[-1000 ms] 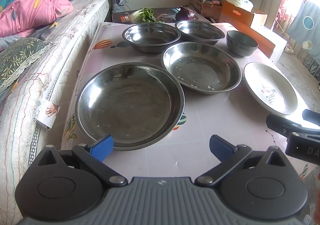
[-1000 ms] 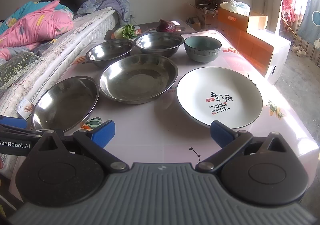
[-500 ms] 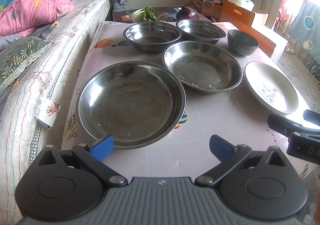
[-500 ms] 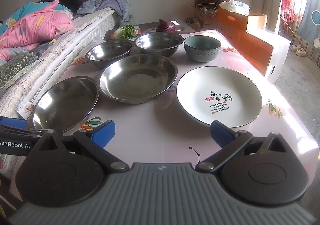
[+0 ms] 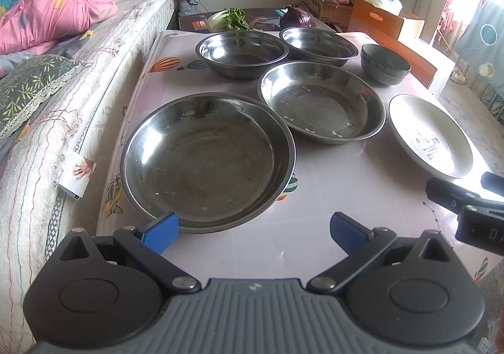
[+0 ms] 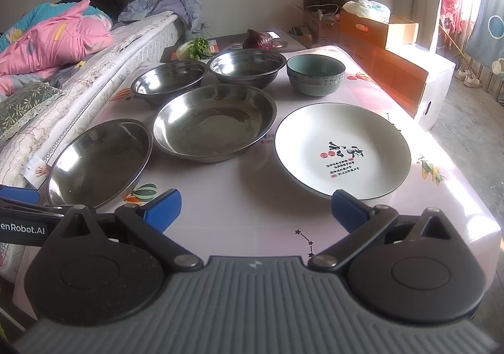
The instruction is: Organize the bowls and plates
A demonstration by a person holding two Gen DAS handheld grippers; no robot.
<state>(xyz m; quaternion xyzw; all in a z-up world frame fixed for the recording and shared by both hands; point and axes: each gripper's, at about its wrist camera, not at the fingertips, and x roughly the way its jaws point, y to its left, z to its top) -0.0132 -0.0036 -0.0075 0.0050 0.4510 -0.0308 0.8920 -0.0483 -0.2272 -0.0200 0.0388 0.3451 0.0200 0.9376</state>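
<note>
Left hand-held gripper [image 5: 253,228] spread wide, holding nothing, low over bench [image 5: 315,228] edge. Big steel plate [image 5: 208,161] dead ahead of it, near rim just beyond left pad. Second steel plate [image 5: 321,101] beyond and right of big one. Right hand-held gripper [image 6: 255,207] also released, empty; white printed plate [image 6: 341,150] ahead, slightly right of it. Round dishes, no long axis. My read: left is nearer the big plate, rim pinch is first move.
</note>
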